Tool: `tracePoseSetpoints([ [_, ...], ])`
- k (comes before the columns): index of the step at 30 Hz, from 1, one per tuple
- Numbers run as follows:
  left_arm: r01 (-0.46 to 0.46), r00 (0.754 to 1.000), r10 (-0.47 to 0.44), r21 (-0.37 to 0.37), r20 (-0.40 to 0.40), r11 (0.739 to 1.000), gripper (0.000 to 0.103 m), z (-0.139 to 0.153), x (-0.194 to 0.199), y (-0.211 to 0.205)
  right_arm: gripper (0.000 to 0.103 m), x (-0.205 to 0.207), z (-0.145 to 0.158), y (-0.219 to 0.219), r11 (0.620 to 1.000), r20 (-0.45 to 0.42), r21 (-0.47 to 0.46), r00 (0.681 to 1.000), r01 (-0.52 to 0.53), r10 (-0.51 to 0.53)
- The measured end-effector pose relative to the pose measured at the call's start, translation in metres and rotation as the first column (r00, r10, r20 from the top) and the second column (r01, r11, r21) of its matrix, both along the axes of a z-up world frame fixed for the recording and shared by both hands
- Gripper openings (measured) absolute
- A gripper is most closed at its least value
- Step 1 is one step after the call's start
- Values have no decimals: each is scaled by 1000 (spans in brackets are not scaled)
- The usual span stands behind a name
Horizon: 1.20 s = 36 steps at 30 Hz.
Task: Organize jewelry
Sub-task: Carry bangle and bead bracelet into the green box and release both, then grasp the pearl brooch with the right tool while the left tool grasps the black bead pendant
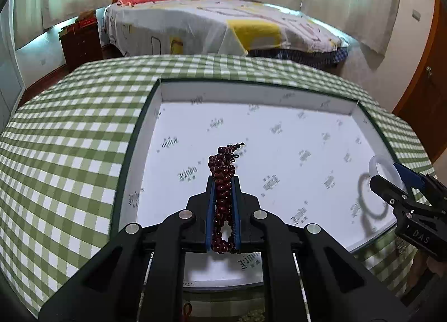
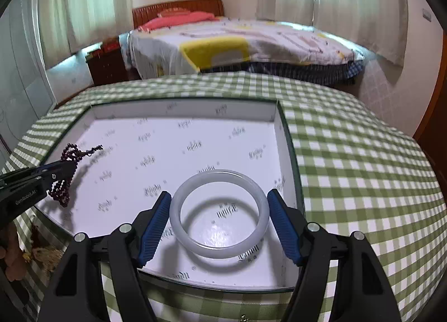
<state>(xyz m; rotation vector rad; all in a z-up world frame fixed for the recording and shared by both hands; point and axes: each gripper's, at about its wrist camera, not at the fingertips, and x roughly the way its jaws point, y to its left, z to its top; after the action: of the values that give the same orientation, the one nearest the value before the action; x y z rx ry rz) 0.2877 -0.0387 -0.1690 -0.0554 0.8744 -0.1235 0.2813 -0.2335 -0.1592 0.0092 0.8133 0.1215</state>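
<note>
My left gripper (image 1: 223, 179) is shut on a bunched strand of dark red beads (image 1: 222, 165), which hangs over the left part of a shallow white box (image 1: 251, 90) with printed lining. The strand's loose end sticks out past the fingertips. My right gripper (image 2: 219, 194) is shut on a milky white bangle (image 2: 178, 210), its blue pads (image 2: 156, 218) pressing on both sides. The bangle hovers over the box's right front corner and casts a ring shadow on the floor. From the right wrist, the left gripper (image 2: 60, 167) and the beads (image 2: 71, 154) appear at the left edge.
The box (image 2: 181, 109) lies on a table with a green and white checked cloth (image 1: 69, 140). Behind the table stand a bed (image 1: 209, 23) and a dark wooden nightstand (image 1: 81, 42). A brown door (image 1: 430, 93) is at the right.
</note>
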Motion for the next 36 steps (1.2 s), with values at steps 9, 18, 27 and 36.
tracePoseSetpoints([
  [9, 8, 1000, -8, 2, -30, 1000, 14, -11, 5, -1, 69, 4, -11, 4, 999, -44, -35, 999, -27, 25],
  [18, 44, 999, -44, 29, -8, 999, 33, -12, 7, -11, 73, 8, -12, 4, 998, -51, -44, 997, -52, 50],
  [27, 38, 999, -38, -13, 2, 999, 58, -6, -2, -7, 73, -7, 3, -1, 999, -13, 1, 999, -37, 37],
  [36, 11, 995, -8, -31, 96, 999, 64, 28, -48, 6, 73, -54, 30, 1, 999, 57, 36, 998, -4, 2],
])
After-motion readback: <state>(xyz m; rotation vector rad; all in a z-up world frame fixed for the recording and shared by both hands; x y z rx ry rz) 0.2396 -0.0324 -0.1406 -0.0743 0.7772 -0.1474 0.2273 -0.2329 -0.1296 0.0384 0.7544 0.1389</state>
